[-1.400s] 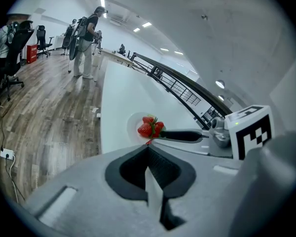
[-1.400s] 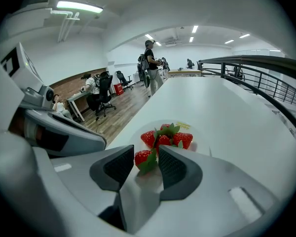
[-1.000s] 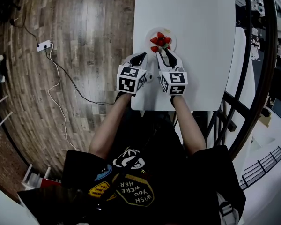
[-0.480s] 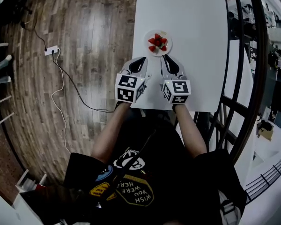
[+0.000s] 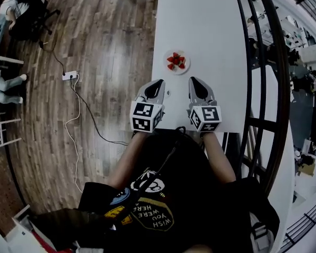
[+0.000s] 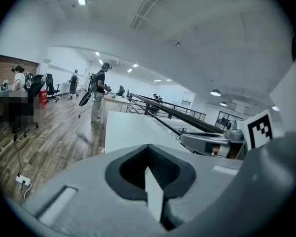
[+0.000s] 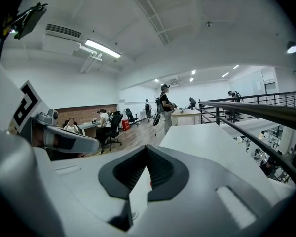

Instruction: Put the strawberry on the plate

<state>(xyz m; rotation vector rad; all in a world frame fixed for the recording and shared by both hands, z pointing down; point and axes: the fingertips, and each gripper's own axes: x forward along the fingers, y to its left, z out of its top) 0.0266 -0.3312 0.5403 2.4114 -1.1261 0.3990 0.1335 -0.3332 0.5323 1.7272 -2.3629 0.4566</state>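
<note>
Several red strawberries [image 5: 176, 61] lie on a small white plate [image 5: 167, 68] in the middle of the white table [image 5: 210, 25]. Both grippers hang side by side above the table's near edge, well short of the plate. My left gripper [image 5: 158, 81] is shut and holds nothing. My right gripper [image 5: 194, 79] has just been closing and is now shut, with nothing between its jaws. Both gripper views look level across the room, and the plate does not show in them.
A black railing [image 5: 263, 62] runs along the table's right side. On the wooden floor at left lie a power strip with a cable [image 5: 69, 76] and an office chair [image 5: 29, 12]. A person [image 6: 98, 90] stands far off beyond the table [image 6: 123, 130].
Both grippers have drawn back from the plate towards the table's near edge and risen. The right jaws, open by the strawberries a second ago, have closed empty. The strawberries stay on the plate.
</note>
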